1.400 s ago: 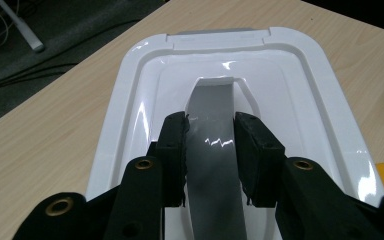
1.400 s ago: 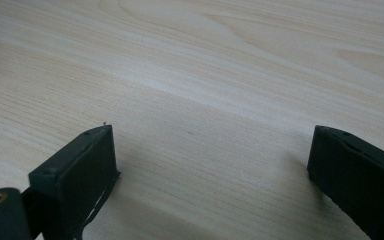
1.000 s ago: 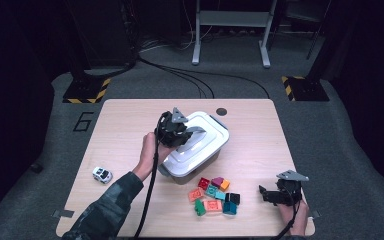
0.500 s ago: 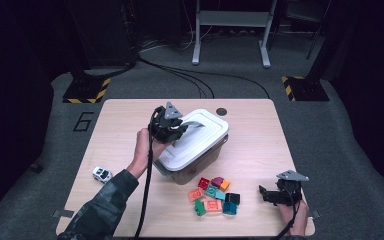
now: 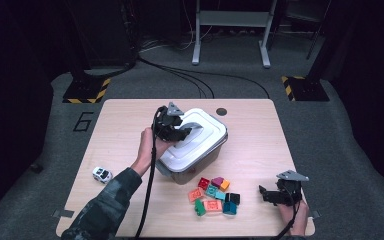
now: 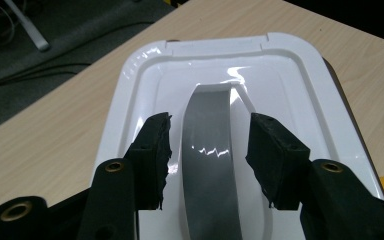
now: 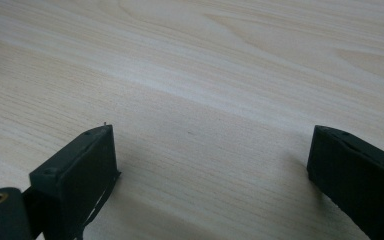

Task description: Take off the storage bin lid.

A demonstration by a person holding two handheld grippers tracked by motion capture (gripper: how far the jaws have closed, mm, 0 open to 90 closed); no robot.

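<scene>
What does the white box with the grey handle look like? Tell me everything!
The box is a plastic tub with a glossy white lid that has rounded corners and a raised rim. A grey, shiny handle arches along a hollow in the lid's middle. The body under the lid looks darker. It sits closed and turned at an angle on the wooden table, just behind a heap of coloured blocks. The left gripper has its jaws on either side of the handle, with gaps, so they are not squeezing it.

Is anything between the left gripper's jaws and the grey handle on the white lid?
Nothing visible. In the left gripper view the left gripper straddles the grey handle of the white lid. Its jaws have just been opening, and a gap shows on each side of the handle between them.
</scene>
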